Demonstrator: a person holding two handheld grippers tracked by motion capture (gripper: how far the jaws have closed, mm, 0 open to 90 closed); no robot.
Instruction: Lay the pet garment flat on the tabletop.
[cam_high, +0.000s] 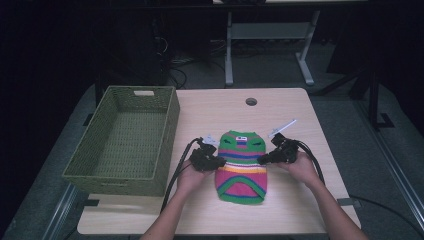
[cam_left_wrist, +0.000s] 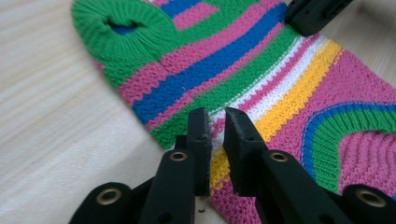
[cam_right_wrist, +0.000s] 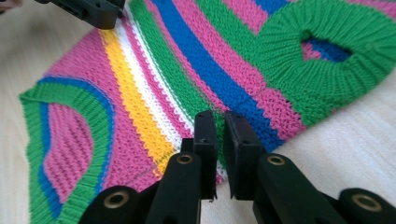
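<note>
I am holding my left gripper (cam_high: 216, 161) and my right gripper (cam_high: 264, 159) low in front of me, tips pointing inward at each other. Both pairs of jaws are standing drawn together, a narrow slit between the pads (seen in each gripper view). My forearms are reaching in from below, cables trailing back past my wrists.

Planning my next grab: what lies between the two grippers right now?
In the high view, the striped knit sweater lies flat between the left gripper and the right gripper, one at each side edge, both shut on it; nothing else lies there.
</note>
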